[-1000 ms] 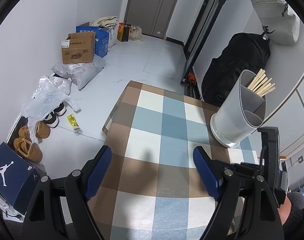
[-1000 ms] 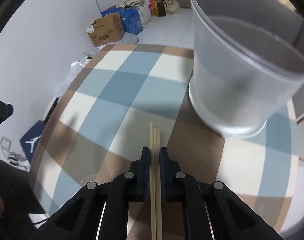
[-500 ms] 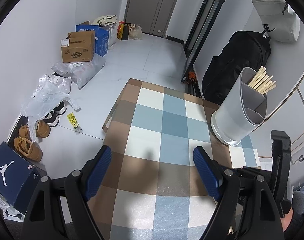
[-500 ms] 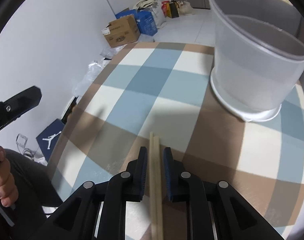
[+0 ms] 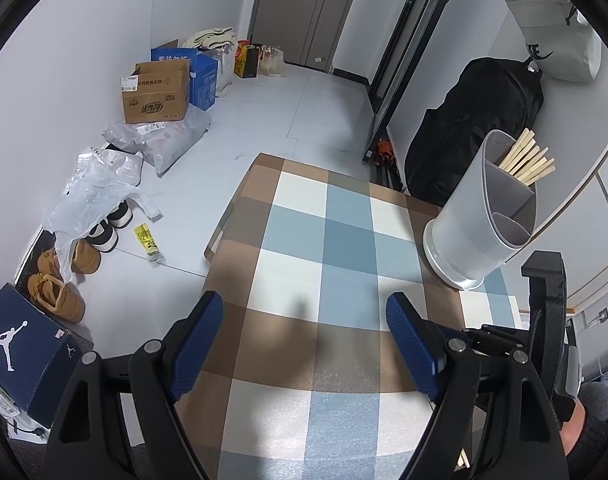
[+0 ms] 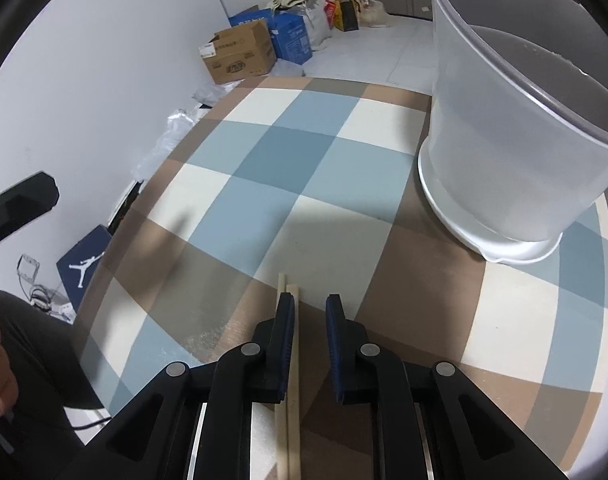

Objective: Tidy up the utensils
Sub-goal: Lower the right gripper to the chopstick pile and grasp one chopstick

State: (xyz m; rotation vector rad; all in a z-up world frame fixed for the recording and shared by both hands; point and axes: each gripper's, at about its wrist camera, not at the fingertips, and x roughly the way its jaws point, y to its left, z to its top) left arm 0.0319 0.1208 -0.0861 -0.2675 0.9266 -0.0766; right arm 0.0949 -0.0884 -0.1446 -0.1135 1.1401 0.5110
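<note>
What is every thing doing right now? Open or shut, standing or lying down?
left gripper, open, nothing in it.
right gripper, open a little, pinching nothing.
loose chopsticks, lying between the right jaws, against one pad.
holder, upright.
stored chopsticks, standing in the holder's back compartment.
door, shut.

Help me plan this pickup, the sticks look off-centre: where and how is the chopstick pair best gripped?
Grip the chopstick pair near its far end, across both long edges, coming down from above. It lies flat on the table, side by side, in line with the right tool; centre it, since it hugs one pad.
</note>
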